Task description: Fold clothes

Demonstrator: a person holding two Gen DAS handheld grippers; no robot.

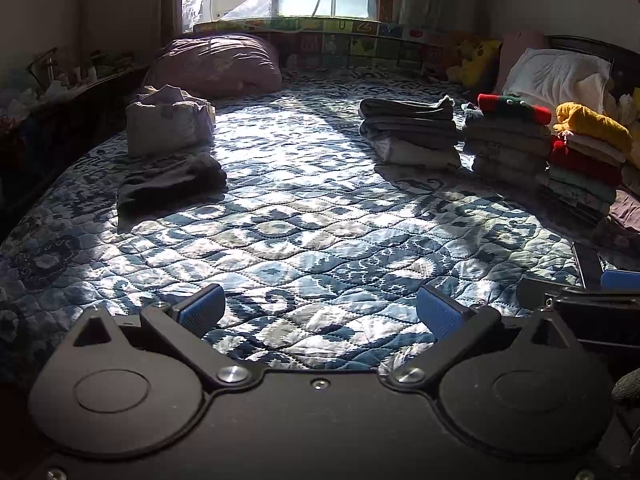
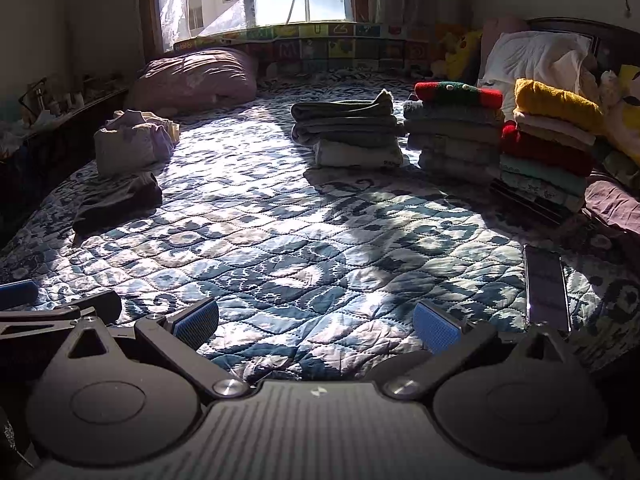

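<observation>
Left tongs (image 1: 318,312): spread wide, holding nothing, low over the quilted bed (image 1: 320,216).
Right tongs (image 2: 316,326): spread wide, holding nothing, beside the left pair.
Unfolded clothes: a dark garment (image 1: 170,188) and a pale bundle (image 1: 168,124) on the bed's left side.
Folded stacks: grey pile (image 2: 348,132), red-and-green-topped pile (image 2: 454,136), yellow-topped pile (image 2: 550,144), at far right.
In the way: a phone (image 2: 546,284) just beyond the right tongs.
Hard to make out: the shadowed shelf clutter (image 1: 44,80) at left.

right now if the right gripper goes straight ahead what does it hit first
The right gripper is open and empty, low over the quilt. Straight ahead is bare quilt; the first thing in line is probably the grey stack, though depth is hard to judge. The phone lies off to its right.
</observation>
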